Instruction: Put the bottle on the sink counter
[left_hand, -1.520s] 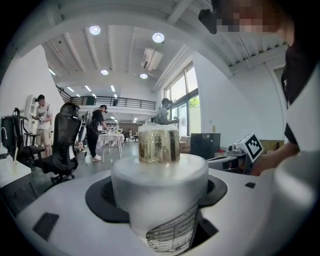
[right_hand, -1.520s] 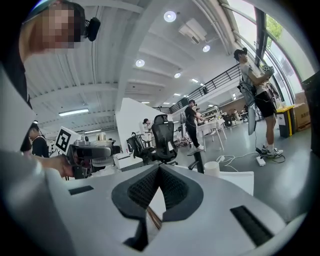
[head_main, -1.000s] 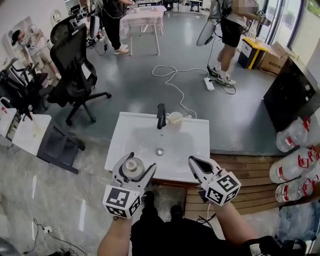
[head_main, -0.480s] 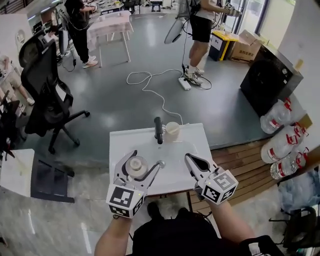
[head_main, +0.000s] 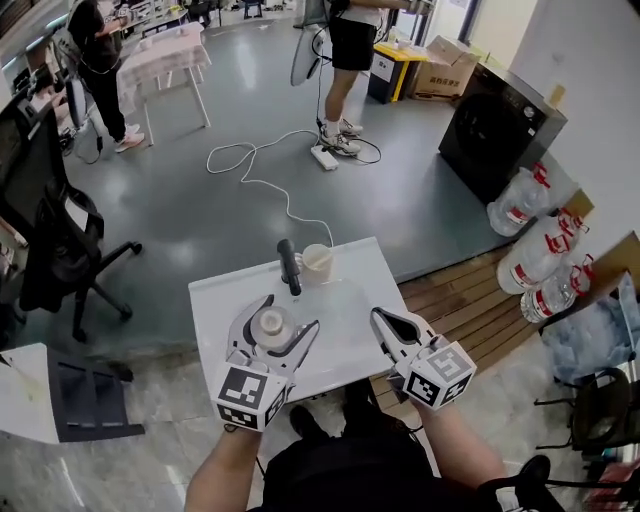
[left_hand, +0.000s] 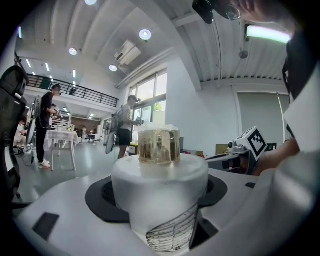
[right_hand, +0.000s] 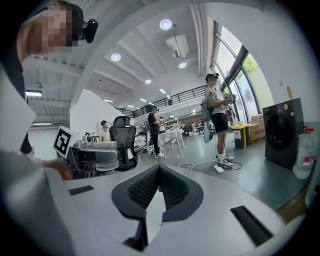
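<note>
A small white bottle (head_main: 271, 323) with a clear amber-tinted cap (left_hand: 159, 145) stands upright between the jaws of my left gripper (head_main: 289, 313), which is shut on it. The bottle (left_hand: 160, 190) fills the middle of the left gripper view. It hangs over the front left part of the white sink counter (head_main: 350, 280). My right gripper (head_main: 384, 320) is held level beside it over the counter's front right; its black pads (right_hand: 172, 187) meet with nothing between them. A black faucet (head_main: 289, 266) and a pale cup (head_main: 317, 260) stand at the counter's back edge.
A wooden platform (head_main: 455, 290) lies right of the sink, with water jugs (head_main: 535, 250) and a black appliance (head_main: 497, 128) beyond. A cable and power strip (head_main: 325, 157) trail on the grey floor. An office chair (head_main: 45, 235) stands at left. People stand far off by a table (head_main: 160, 60).
The head view has swung, so the sink counter sits further left and the room's right side shows more. Both grippers keep their places over the counter's front, the bottle still held.
</note>
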